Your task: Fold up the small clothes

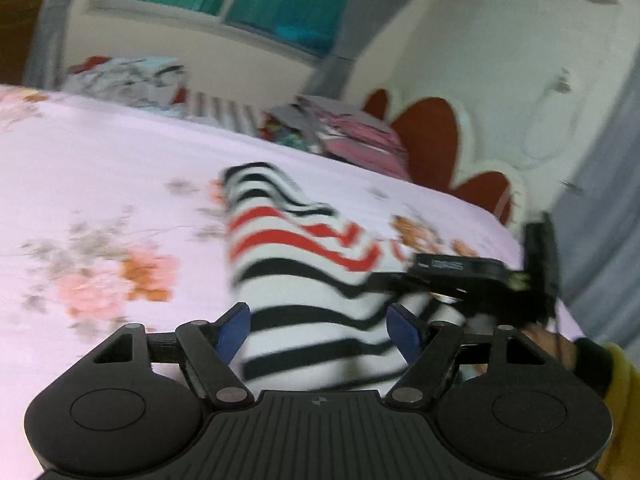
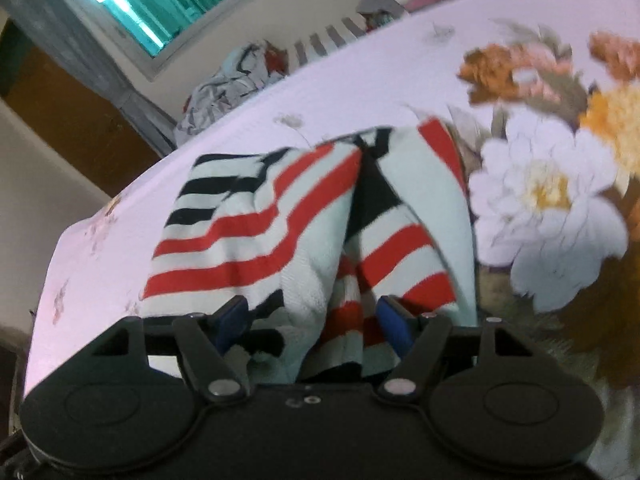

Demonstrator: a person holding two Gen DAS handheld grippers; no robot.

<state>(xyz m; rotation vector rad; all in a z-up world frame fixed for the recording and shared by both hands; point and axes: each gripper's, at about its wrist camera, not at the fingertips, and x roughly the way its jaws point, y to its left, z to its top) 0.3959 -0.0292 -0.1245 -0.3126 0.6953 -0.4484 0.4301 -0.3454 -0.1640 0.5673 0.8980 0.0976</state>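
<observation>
Two grippers, both spread, over one striped knit garment on a flowered bedsheet.

The left gripper (image 1: 318,334) stands with jaws apart over the striped sweater (image 1: 304,280), whose far edge is folded; the right gripper (image 2: 312,328) is wide too, bunched cloth lying between its blue pads (image 2: 390,320). Bare pink bedsheet (image 1: 100,168) spreads left; clothes piles (image 1: 352,136) line the far edge.

Dim indoor light, teal glow from window (image 2: 132,4); heavy motion blur, fisheye bending at edges.
</observation>
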